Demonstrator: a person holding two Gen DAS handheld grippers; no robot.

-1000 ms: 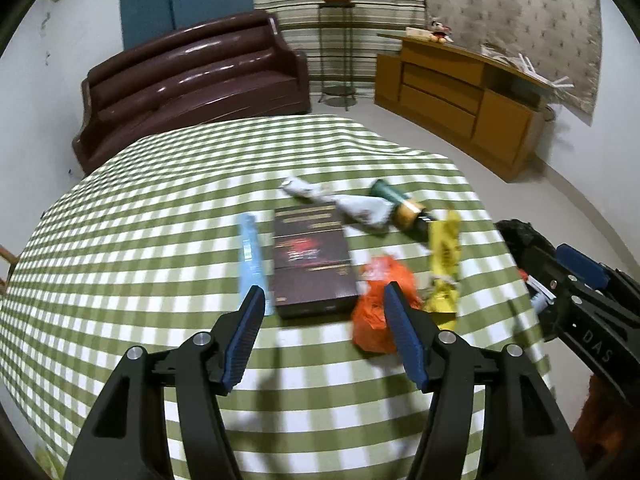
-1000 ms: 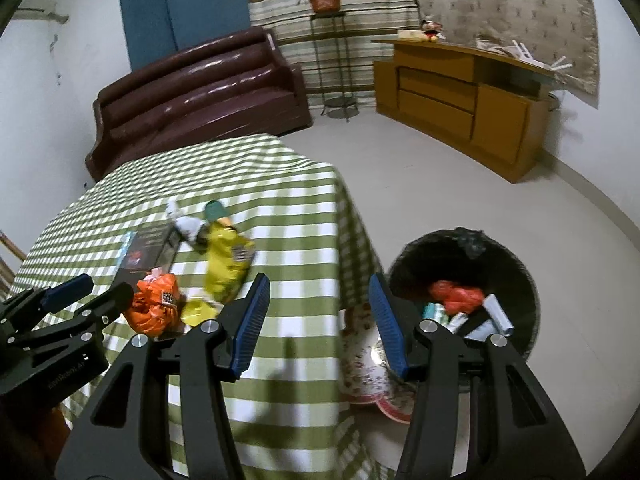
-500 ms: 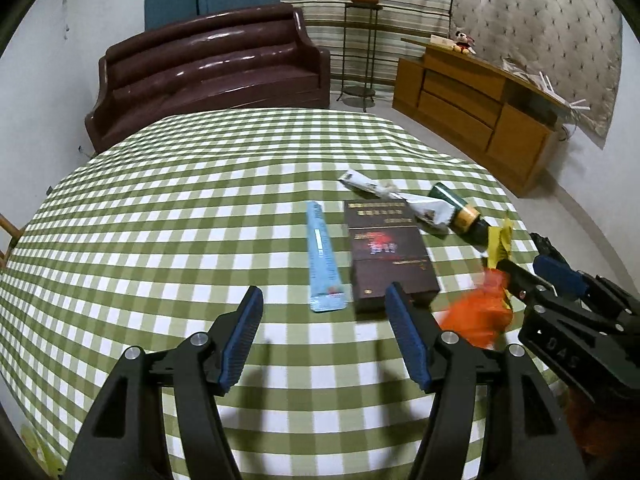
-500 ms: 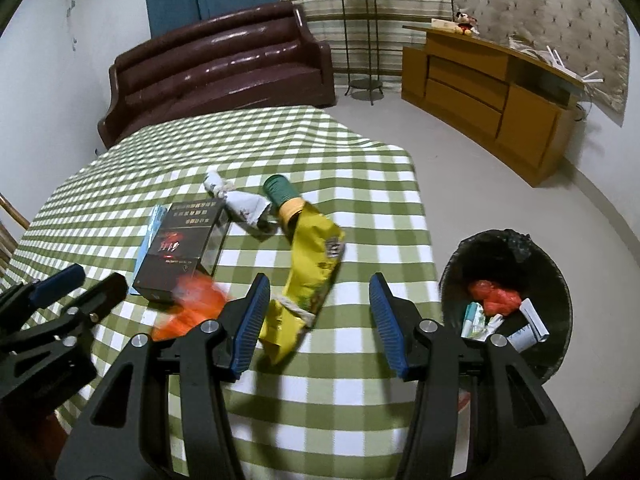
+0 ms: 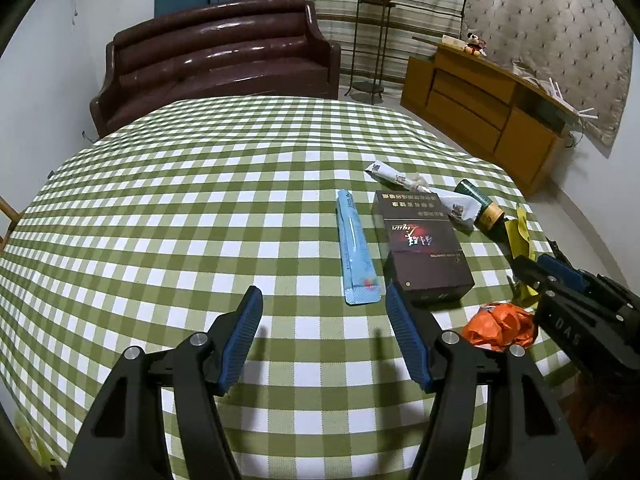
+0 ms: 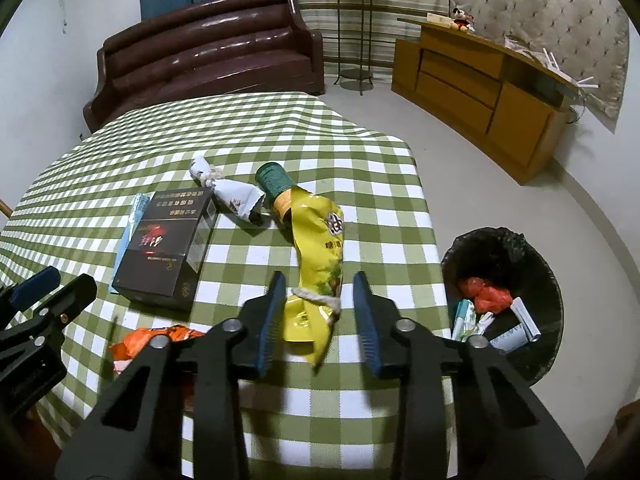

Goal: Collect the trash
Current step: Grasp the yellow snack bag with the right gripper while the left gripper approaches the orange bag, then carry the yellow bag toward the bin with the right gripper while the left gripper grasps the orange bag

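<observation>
Right gripper [image 6: 318, 312]: jaws just narrowed around the yellow wrapper [image 6: 318, 264], low centre of frame; pad contact not confirmed. Wrapper's long axis runs up-frame, between jaws. Left gripper [image 5: 322, 340] held wide, empty, farther off. Bin [image 6: 554, 280] at right.

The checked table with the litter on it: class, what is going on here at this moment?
A person clears litter off the checked table with tongs in each hand. The right tongs have just been closing around the yellow wrapper, pads not yet pressing. The left tongs hang open near the blue sachet. The bin already holds scraps.
</observation>
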